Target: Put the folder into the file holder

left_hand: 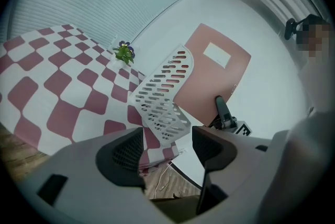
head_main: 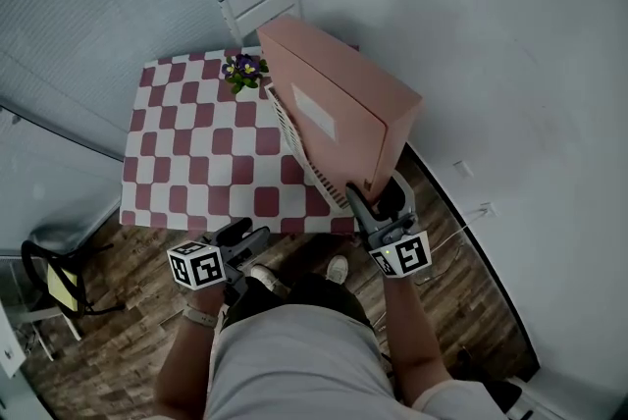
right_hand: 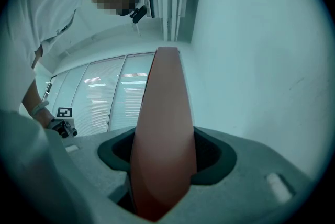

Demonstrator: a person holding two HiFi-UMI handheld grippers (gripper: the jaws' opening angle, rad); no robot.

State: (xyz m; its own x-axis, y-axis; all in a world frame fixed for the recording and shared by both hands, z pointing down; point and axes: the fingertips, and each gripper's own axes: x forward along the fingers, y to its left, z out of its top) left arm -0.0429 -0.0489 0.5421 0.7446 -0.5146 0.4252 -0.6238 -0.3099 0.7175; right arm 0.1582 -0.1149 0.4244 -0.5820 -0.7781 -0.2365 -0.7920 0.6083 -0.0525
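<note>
Folder (head_main: 339, 104), pink and box-like, is hanging in the centre of the head view, and I am holding it by its lower-right corner with the right gripper (head_main: 378, 195). In the right gripper view the jaws are standing partly apart with the folder's narrow edge filling the gap between the pads, so the grip is closed on it. Its long axis is running tilted from the gripper at lower right toward the upper left of the frame, with the labelled face looking left.

File holder (head_main: 297, 145), white and perforated, is sitting at the right-hand edge of the checkered tabletop (head_main: 196, 153). It is lying just left of and below the folder, with its length roughly along the same diagonal. In the left gripper view the holder's curved wall is overlapping the folder's near face; whether the two are touching I cannot tell.

Left gripper (head_main: 247, 241) is hovering at lower left, off the tabletop's near edge, jaws apart with nothing between them. I am judging the right gripper to be the one placed for the move. The folder is needing to travel leftward and down in the frame, its lower edge lining up with the holder's slot.
</note>
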